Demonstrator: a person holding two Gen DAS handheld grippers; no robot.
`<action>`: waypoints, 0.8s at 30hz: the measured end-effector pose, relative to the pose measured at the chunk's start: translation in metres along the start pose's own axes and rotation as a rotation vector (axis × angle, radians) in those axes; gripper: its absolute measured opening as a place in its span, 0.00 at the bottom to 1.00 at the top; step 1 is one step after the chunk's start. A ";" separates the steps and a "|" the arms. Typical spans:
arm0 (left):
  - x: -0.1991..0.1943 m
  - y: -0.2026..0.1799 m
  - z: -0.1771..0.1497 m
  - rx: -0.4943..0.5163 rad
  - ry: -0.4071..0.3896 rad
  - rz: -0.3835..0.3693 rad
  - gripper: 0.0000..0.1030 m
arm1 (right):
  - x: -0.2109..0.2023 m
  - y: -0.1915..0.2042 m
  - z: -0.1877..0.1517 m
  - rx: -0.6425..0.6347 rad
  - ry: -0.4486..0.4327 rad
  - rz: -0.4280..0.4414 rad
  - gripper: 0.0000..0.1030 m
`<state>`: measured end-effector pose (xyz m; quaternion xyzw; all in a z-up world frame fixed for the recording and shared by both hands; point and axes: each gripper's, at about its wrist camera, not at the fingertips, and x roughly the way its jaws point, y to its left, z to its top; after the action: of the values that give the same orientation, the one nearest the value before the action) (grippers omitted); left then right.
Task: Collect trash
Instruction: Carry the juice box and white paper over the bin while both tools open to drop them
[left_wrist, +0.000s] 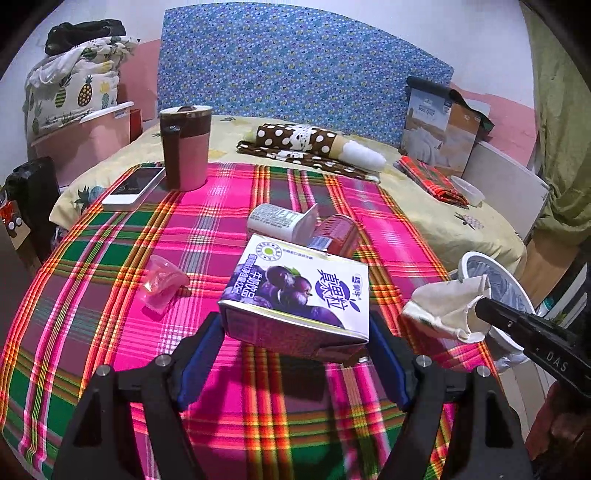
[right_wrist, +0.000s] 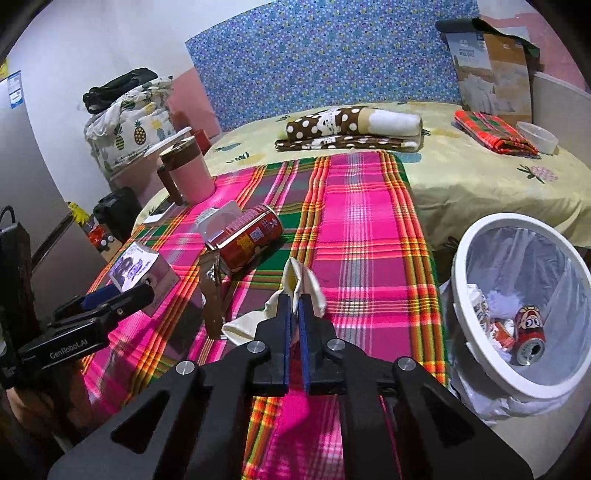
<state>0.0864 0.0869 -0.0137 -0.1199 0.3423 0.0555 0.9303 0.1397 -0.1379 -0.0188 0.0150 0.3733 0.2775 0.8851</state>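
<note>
A purple grape milk carton (left_wrist: 295, 295) lies on the plaid cloth (left_wrist: 110, 325), between the fingers of my left gripper (left_wrist: 295, 332), which is shut on it. It also shows in the right wrist view (right_wrist: 138, 269). My right gripper (right_wrist: 294, 306) is shut on a crumpled cream paper wrapper (right_wrist: 303, 286), also seen in the left wrist view (left_wrist: 443, 306), held above the cloth beside the white bin (right_wrist: 461, 280). A red can (right_wrist: 245, 236), a clear white container (left_wrist: 280, 219) and a pink plastic cup (left_wrist: 162, 282) lie on the cloth.
The white bin holds cans and wrappers in a clear bag. A pink and brown mug (left_wrist: 186, 147) and a white phone (left_wrist: 135, 188) sit at the cloth's far left. Folded fabrics (left_wrist: 314, 147), a box (left_wrist: 439, 133) and a clear tub (right_wrist: 537, 136) lie on the bed behind.
</note>
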 end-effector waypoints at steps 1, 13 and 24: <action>-0.002 -0.002 0.000 0.003 -0.003 -0.003 0.76 | -0.002 0.000 -0.001 0.000 -0.005 -0.002 0.06; -0.010 -0.030 0.002 0.046 -0.017 -0.045 0.76 | -0.021 -0.009 0.000 0.001 -0.061 -0.017 0.05; -0.003 -0.066 0.008 0.106 -0.014 -0.099 0.76 | -0.035 -0.026 0.002 0.019 -0.105 -0.042 0.05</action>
<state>0.1012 0.0252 0.0069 -0.0870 0.3321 -0.0081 0.9392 0.1338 -0.1774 -0.0006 0.0302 0.3292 0.2543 0.9089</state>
